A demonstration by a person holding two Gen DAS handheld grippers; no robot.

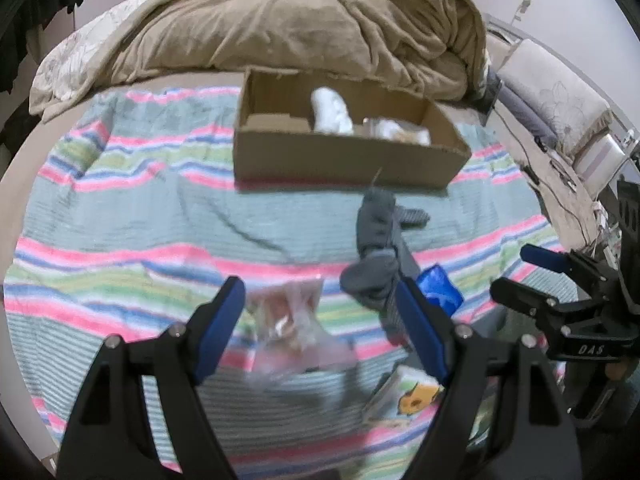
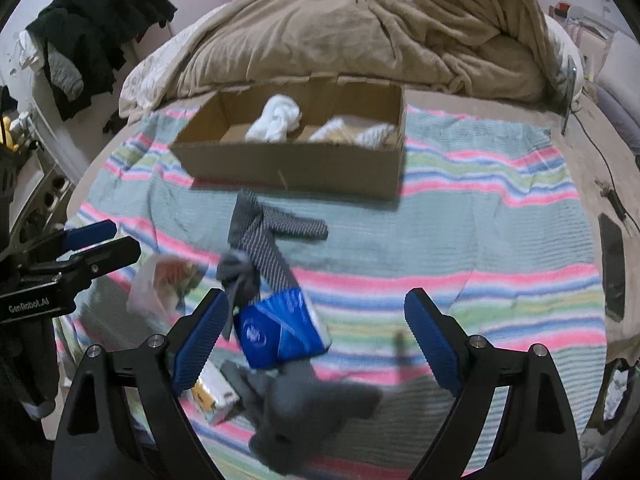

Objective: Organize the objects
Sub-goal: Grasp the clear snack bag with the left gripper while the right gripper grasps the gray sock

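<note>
A cardboard box (image 1: 348,156) (image 2: 292,164) sits on a striped blanket (image 1: 120,208) (image 2: 480,248) and holds white rolled cloths (image 1: 332,112) (image 2: 276,118). My left gripper (image 1: 320,316) is open, with a clear plastic bag (image 1: 292,328) (image 2: 160,284) lying between its jaws. My right gripper (image 2: 316,328) (image 1: 516,276) is open above a blue packet (image 2: 280,332) (image 1: 438,288). Grey socks (image 1: 376,248) (image 2: 260,240) lie mid-blanket. Another grey sock (image 2: 304,408) lies near the right gripper. A small white carton (image 1: 408,396) (image 2: 216,396) lies beside them.
A crumpled tan duvet (image 1: 304,20) (image 2: 380,20) lies behind the box. Dark clothes (image 2: 100,32) hang at the left. Pillows (image 1: 552,92) and cables (image 1: 560,184) sit at the right. A black phone-like slab (image 2: 612,264) lies at the blanket's right edge.
</note>
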